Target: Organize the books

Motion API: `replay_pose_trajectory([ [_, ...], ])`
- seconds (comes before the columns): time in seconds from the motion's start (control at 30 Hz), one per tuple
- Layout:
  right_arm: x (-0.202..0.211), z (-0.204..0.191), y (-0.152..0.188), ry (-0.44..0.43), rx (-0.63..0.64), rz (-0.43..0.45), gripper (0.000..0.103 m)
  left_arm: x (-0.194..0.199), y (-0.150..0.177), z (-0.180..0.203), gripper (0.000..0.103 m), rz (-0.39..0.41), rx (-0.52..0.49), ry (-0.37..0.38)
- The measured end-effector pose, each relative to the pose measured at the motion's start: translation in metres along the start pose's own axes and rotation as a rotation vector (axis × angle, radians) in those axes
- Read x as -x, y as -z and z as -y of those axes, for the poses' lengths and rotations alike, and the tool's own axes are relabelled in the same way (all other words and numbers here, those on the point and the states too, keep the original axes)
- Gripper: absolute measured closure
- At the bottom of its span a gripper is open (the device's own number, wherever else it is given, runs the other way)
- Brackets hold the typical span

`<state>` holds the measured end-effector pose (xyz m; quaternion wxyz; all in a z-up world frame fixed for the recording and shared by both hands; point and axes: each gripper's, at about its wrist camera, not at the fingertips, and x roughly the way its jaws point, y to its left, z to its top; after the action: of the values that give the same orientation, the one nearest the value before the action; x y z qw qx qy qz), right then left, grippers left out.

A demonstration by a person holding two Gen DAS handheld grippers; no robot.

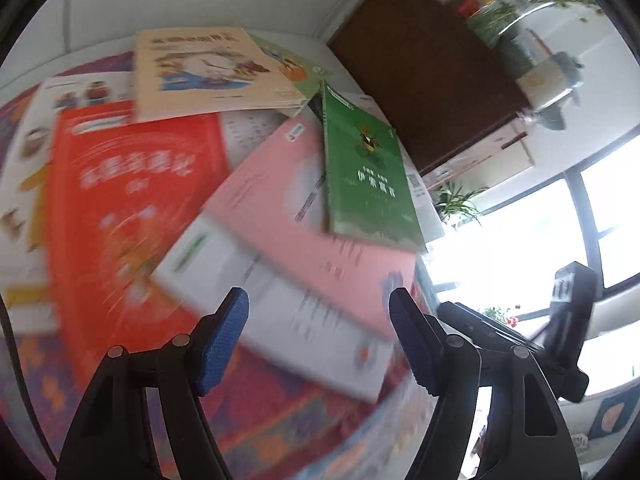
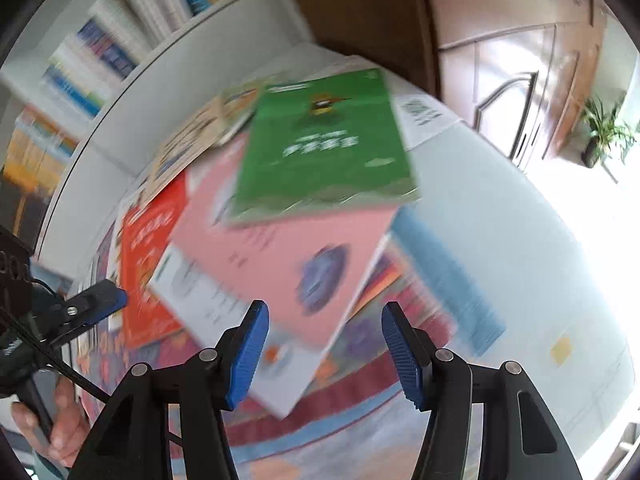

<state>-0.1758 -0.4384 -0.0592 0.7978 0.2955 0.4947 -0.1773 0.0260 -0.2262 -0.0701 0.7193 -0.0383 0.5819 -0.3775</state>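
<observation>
Both grippers, left (image 1: 319, 336) & right (image 2: 325, 350), gaping wide, nothing held. Books heaped loose on patterned cloth (image 1: 256, 420): green book (image 1: 368, 176) atop pink book (image 1: 288, 216), red book (image 1: 128, 208) beside. Shelf (image 2: 120, 40) packed w/ upright books.

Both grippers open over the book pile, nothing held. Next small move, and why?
Probably lower the right gripper toward the green book. It lies on top of the pink book, overlapping it askew, so it looks free to lift first. The left gripper is also open and empty, hovering over the white book lower in the pile.
</observation>
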Motion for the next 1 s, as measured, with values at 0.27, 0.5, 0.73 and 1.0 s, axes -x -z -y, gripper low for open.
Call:
replay_pose_trajectory([
  [0.27,-0.044,0.033,-0.07,0.054,-0.04,-0.011,0.073,-0.074,-0.045,0.017,0.066,-0.039,-0.023,-0.137],
  [0.5,-0.068,0.039,-0.11,0.084,-0.029,-0.007,0.073,-0.082,-0.057,0.018,0.062,-0.023,-0.002,-0.095],
  [0.73,-0.089,0.043,-0.126,-0.006,-0.024,-0.102,0.071,-0.092,-0.055,0.035,0.058,-0.052,-0.077,-0.045],
  [1.0,-0.069,0.017,-0.103,-0.037,0.103,-0.134,0.071,-0.052,-0.024,0.019,0.058,-0.023,-0.08,-0.02],
])
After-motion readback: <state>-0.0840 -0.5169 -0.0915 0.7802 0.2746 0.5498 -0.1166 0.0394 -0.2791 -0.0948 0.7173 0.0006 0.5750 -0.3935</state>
